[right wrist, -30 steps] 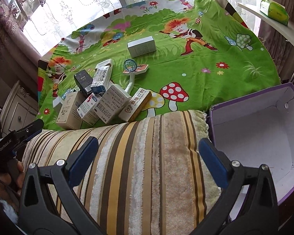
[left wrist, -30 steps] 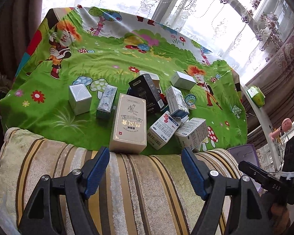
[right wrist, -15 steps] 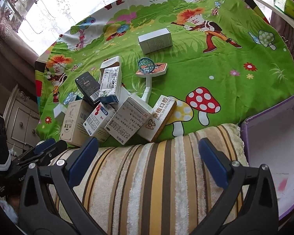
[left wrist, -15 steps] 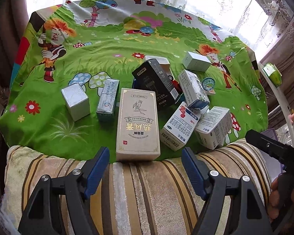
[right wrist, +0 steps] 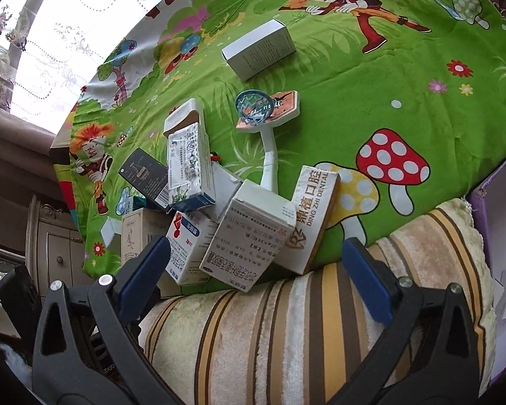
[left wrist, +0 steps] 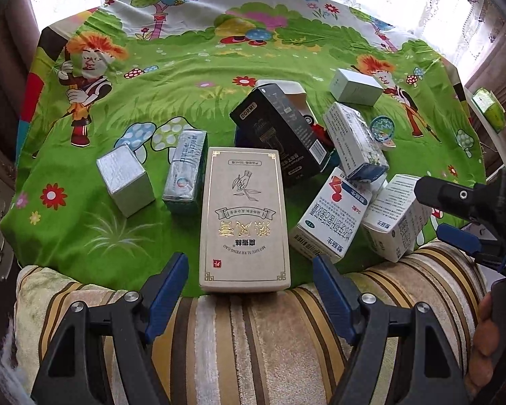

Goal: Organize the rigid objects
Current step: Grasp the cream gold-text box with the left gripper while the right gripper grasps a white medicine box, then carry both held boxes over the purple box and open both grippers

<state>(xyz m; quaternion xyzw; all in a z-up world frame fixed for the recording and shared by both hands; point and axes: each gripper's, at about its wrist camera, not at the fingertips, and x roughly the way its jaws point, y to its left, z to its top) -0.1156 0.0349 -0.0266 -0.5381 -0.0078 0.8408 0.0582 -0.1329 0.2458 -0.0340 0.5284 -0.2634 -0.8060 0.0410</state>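
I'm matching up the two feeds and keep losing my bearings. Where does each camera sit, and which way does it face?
Left wrist: on the left gripper, angled down past the striped cushion at the beige box; its open blue fingers show, with the right gripper at the right edge.
Right wrist: on the right gripper, angled down at the boxes and toy hoop; open fingers show, purple box to the right.
Shared: cushion, green cloth, beige box, black box.
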